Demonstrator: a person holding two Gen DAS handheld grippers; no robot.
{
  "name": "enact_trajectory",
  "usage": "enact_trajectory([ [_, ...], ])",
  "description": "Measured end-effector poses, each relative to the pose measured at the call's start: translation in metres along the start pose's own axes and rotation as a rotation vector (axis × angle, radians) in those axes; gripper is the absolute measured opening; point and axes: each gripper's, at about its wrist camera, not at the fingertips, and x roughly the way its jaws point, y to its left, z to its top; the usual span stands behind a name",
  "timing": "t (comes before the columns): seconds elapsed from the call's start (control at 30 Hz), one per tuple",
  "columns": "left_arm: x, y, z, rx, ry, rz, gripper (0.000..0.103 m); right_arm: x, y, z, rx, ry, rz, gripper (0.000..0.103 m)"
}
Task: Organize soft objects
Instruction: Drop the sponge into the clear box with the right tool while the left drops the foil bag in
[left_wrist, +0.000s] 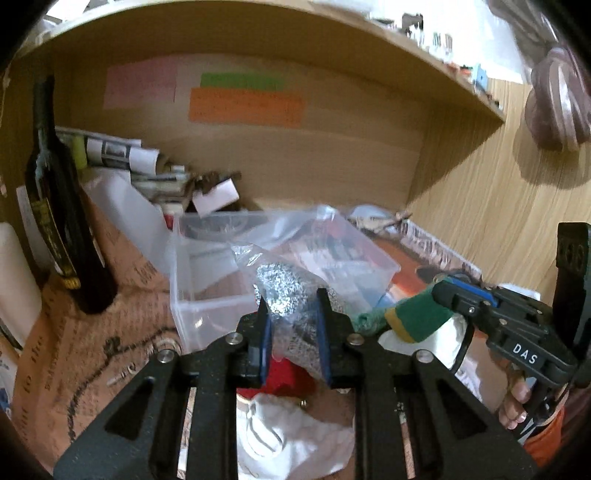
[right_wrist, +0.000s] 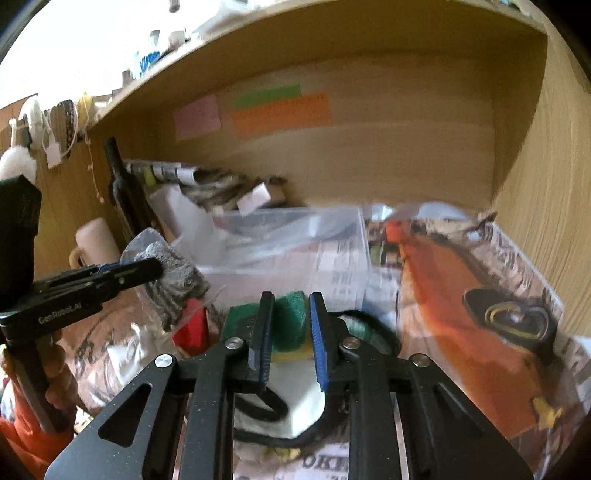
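Observation:
My left gripper (left_wrist: 292, 312) is shut on a clear bag holding a silver steel-wool scourer (left_wrist: 288, 295), lifted in front of a clear plastic box (left_wrist: 207, 314). It also shows in the right wrist view (right_wrist: 157, 269) with the scourer bag (right_wrist: 177, 277). My right gripper (right_wrist: 289, 306) is shut on a green and yellow sponge (right_wrist: 290, 325), held just before the box (right_wrist: 295, 266). The right gripper (left_wrist: 439, 291) and its sponge (left_wrist: 417, 321) show at the right of the left wrist view.
A dark bottle (left_wrist: 62, 221) stands at the left under a wooden shelf (left_wrist: 258, 37). Rolled newspapers (left_wrist: 122, 151) lie at the back. White cloth (left_wrist: 291, 439), a red item (left_wrist: 284, 380) and a black-strapped white mask (right_wrist: 295, 410) lie on newspaper (right_wrist: 480, 295) below.

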Motion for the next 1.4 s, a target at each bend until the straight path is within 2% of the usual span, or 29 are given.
enact_trajectory([
  [0.23,-0.005,0.012,0.023,-0.023,-0.054,0.004,0.020,-0.002,-0.003,0.028,-0.003,-0.075,-0.012,0.017],
  [0.43,0.005,0.028,0.037,-0.052,-0.043,0.020,0.020,0.015,-0.004,0.044,-0.007,-0.070,-0.003,0.017],
  [0.8,0.050,0.053,0.055,-0.079,0.032,0.055,0.020,0.075,-0.008,0.062,0.009,0.052,0.013,0.017],
  [1.0,0.085,0.057,0.048,-0.075,0.125,0.059,0.020,0.101,-0.003,0.062,-0.023,0.131,-0.004,0.018],
  [1.2,0.102,0.053,0.039,-0.035,0.168,0.075,0.021,0.115,0.002,0.057,-0.069,0.201,-0.010,0.023],
  [1.23,0.103,0.053,0.039,-0.029,0.171,0.078,0.021,0.114,0.003,0.056,-0.083,0.208,-0.013,0.027],
  [1.3,0.103,0.052,0.036,-0.022,0.171,0.076,0.021,0.114,0.004,0.055,-0.104,0.218,-0.009,0.043],
  [1.33,0.103,0.051,0.036,-0.020,0.169,0.076,0.021,0.113,0.005,0.054,-0.110,0.218,-0.011,0.056],
  [1.37,0.102,0.051,0.036,-0.017,0.167,0.076,0.021,0.109,0.006,0.052,-0.123,0.210,-0.013,0.064],
  [1.4,0.101,0.050,0.036,-0.013,0.162,0.076,0.021,0.107,0.007,0.051,-0.133,0.207,-0.017,0.065],
])
